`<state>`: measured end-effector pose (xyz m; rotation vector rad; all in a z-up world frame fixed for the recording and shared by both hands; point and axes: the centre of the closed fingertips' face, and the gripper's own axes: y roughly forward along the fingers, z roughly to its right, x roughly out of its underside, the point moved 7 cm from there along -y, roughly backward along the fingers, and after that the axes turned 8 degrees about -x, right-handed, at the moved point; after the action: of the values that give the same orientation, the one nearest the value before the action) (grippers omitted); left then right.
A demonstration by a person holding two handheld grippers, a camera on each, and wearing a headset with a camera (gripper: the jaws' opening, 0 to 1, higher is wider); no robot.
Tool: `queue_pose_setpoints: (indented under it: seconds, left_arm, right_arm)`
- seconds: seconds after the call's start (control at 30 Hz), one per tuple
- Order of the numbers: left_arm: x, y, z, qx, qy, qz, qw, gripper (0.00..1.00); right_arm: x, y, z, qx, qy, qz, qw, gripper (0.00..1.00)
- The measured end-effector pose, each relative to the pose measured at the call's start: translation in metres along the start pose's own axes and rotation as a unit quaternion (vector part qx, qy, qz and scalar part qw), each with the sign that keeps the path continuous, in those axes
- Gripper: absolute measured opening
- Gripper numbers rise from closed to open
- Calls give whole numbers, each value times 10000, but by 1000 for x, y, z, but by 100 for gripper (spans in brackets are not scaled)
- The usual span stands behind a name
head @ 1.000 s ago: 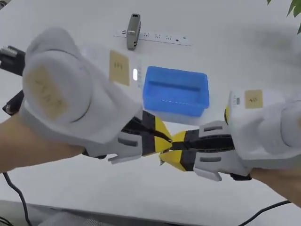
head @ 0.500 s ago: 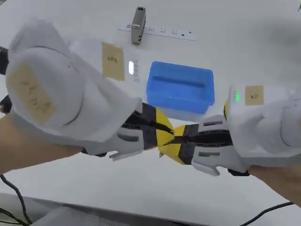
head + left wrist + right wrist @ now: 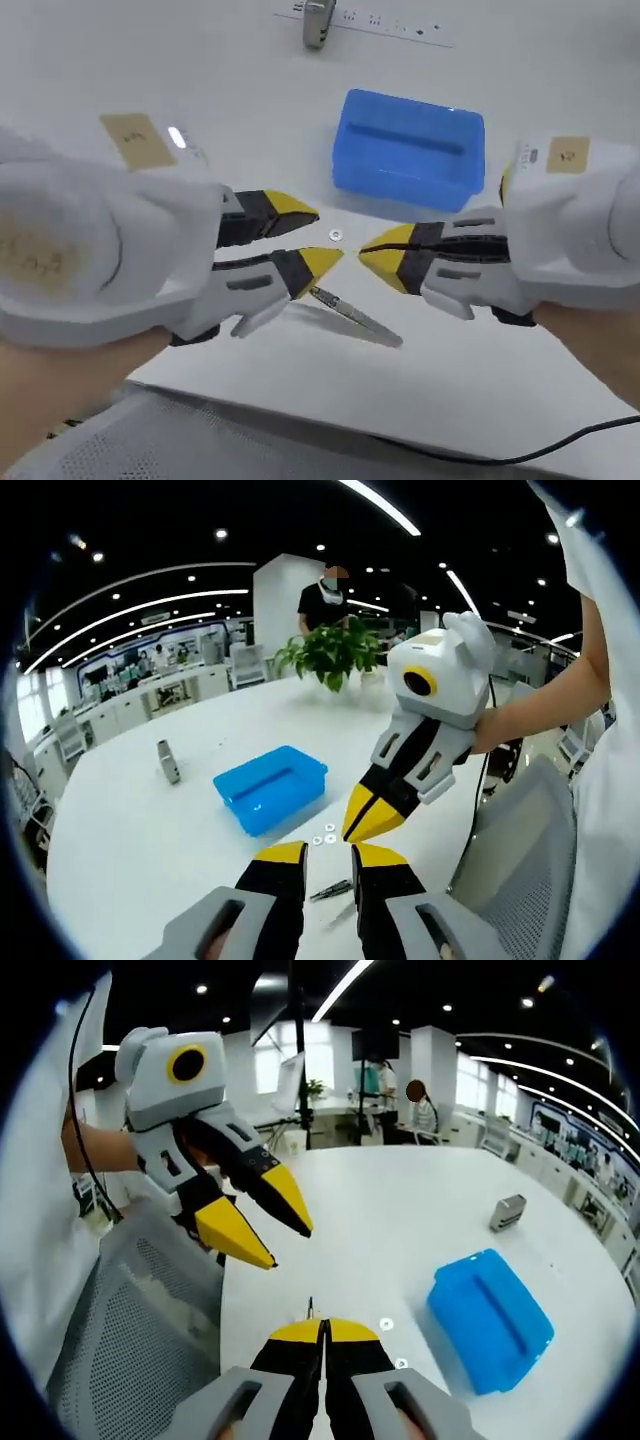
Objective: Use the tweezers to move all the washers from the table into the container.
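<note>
The metal tweezers (image 3: 352, 316) lie on the white table (image 3: 150, 80) just below my two grippers. A small washer (image 3: 335, 235) rests on the table between the gripper tips; two washers (image 3: 324, 834) show in the left gripper view and two washers (image 3: 386, 1324) in the right gripper view. The blue container (image 3: 410, 150) stands behind them, open side up. My left gripper (image 3: 318, 236) is open and holds nothing. My right gripper (image 3: 366, 250) faces it from the right, shut and empty. The tweezers (image 3: 330, 890) lie near the left jaws.
A white power strip (image 3: 375, 18) and a grey block (image 3: 318, 24) lie at the far side of the table. The table's near edge (image 3: 300, 405) runs below the grippers, with a mesh chair (image 3: 130, 1340) beside it. A plant (image 3: 335, 655) and people stand far behind.
The two grippers, tip to tip before, have drawn apart, and the left jaws have opened. The tweezers and a washer now show under them. The head camera has shifted.
</note>
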<state>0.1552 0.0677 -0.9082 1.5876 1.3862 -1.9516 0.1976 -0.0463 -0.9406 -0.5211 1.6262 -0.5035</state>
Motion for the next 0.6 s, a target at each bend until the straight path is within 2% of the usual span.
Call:
queue_pose_setpoints:
  seconds: [0.07,0.13,0.17,0.27,0.33,0.43,0.47,0.6]
  left_arm:
    - [8,6,-4,41,-2,-135,9999,16]
    - [21,10,-11,69,215,-446,9987,16]
    - [26,13,-13,107,330,-523,9980,16]
    - [31,22,-11,361,365,-620,9968,17]
    - [33,30,-6,570,638,-673,9941,17]
    - [38,45,7,1033,931,-863,9865,20]
    - [39,46,9,1084,984,-907,9851,21]
    - [56,62,19,1482,1594,-1302,9673,23]
  right_arm:
    - [7,2,3,18,160,3,9999,0]
    - [11,1,3,69,249,22,9997,0]
    - [13,-2,3,92,266,10,9996,0]
    - [20,-8,4,184,440,20,9989,0]
    - [24,-14,4,260,538,38,9982,0]
    - [30,-24,4,402,665,39,9970,0]
    - [32,-26,3,424,714,51,9965,0]
    - [35,-34,-1,522,824,72,9952,0]
